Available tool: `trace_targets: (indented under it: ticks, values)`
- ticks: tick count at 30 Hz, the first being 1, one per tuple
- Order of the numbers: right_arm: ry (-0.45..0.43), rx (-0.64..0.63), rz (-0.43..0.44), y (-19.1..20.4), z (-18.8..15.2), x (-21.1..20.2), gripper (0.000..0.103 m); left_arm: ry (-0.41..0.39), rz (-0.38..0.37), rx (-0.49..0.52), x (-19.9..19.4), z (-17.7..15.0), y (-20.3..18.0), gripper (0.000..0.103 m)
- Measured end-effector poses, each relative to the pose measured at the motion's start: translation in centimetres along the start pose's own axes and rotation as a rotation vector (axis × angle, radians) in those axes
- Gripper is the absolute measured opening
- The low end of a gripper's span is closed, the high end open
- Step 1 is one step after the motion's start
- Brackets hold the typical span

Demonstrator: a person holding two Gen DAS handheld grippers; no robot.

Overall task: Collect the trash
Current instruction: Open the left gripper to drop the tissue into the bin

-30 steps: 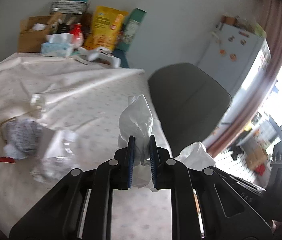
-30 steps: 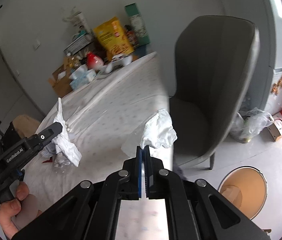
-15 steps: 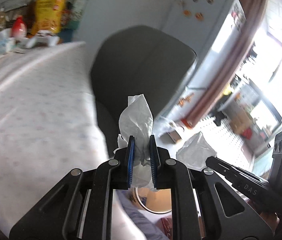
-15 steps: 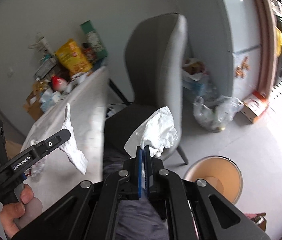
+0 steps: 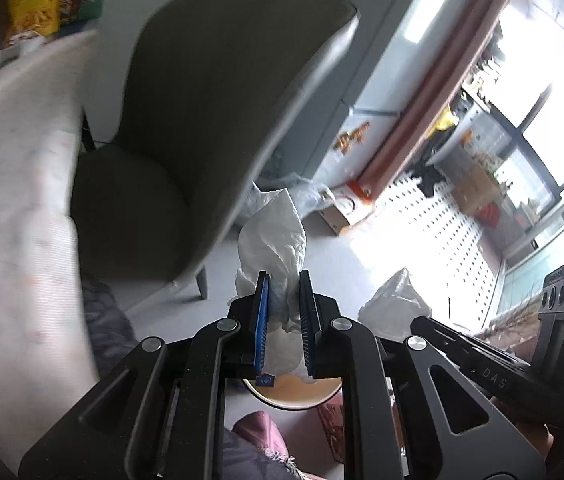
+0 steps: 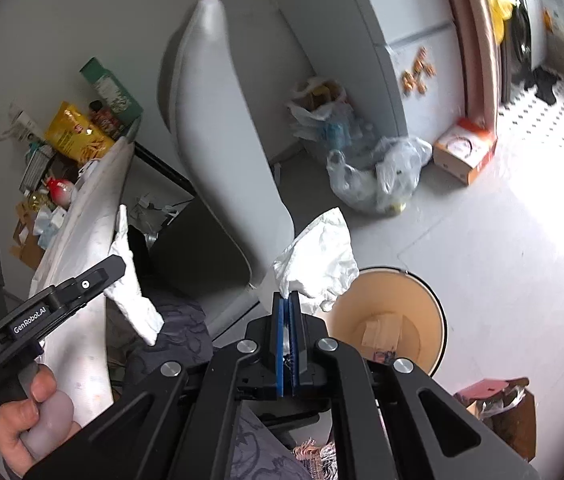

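Gripping a crumpled white tissue (image 5: 278,236) between its blue pads (image 5: 262,320), the left gripper (image 5: 284,280) stands nearest in the left wrist view, its jaws held slightly apart by the paper squeezed between them. The tissue rises in a twisted plume above the fingertips, and a tail of it hangs down behind the jaws. Just below and behind that tail shows the rim of a round tan waste bin (image 5: 293,396) on the floor. To the right, the right gripper (image 5: 413,320) holds a second crumpled tissue (image 5: 395,300) at its tip.

In the right wrist view the right gripper (image 6: 286,296) is pinched fully closed on an edge of that second tissue (image 6: 319,260), which fans out above and to the right of the pads. Directly beyond it sits the waste bin (image 6: 437,312), open-topped, with a piece of tan paper or cardboard (image 6: 379,332) lying at its bottom. At the left a hand (image 6: 32,420) grasps the handle of the left gripper (image 6: 120,268), the first tissue (image 6: 132,292) drooping from it.

Farther back stands a grey upholstered chair (image 6: 218,152) beside a table (image 6: 94,208) with a pale cloth. Beyond the bin, clear plastic bags (image 6: 377,176) lie on the grey floor (image 6: 501,280) near a small cardboard box (image 6: 465,152) and a white fridge (image 6: 413,20).
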State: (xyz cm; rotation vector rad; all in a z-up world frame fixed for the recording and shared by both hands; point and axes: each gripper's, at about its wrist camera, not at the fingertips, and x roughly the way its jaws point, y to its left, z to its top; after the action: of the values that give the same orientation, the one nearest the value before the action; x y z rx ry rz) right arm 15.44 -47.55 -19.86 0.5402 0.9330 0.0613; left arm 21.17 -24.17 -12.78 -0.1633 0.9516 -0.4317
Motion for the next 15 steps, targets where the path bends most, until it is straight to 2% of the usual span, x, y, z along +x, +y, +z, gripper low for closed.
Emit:
trace_targets:
  ticks: [7,9,10,11,15]
  values:
    - [0.065,0.071,-0.001,-3.7,-1.4,2.8,0.008,0.067,0.012,0.021,3.3,-0.8,-1.1,0.015]
    - [0.084,0.093,0.012,-4.6,-1.6,3.7,0.019,0.075,0.018,0.022,3.6,-0.8,-1.0,0.015]
    - [0.096,0.103,0.004,-5.1,-1.9,4.3,0.045,0.079,0.022,0.022,3.9,-0.8,-1.1,0.015]
    - [0.098,0.112,-0.009,-5.5,-2.1,4.7,0.059,0.082,0.023,0.022,4.1,-0.8,-1.3,0.015]
    - [0.094,0.119,-0.019,-6.2,-2.5,5.3,0.059,0.101,0.028,0.031,4.7,-1.3,-1.5,0.015]
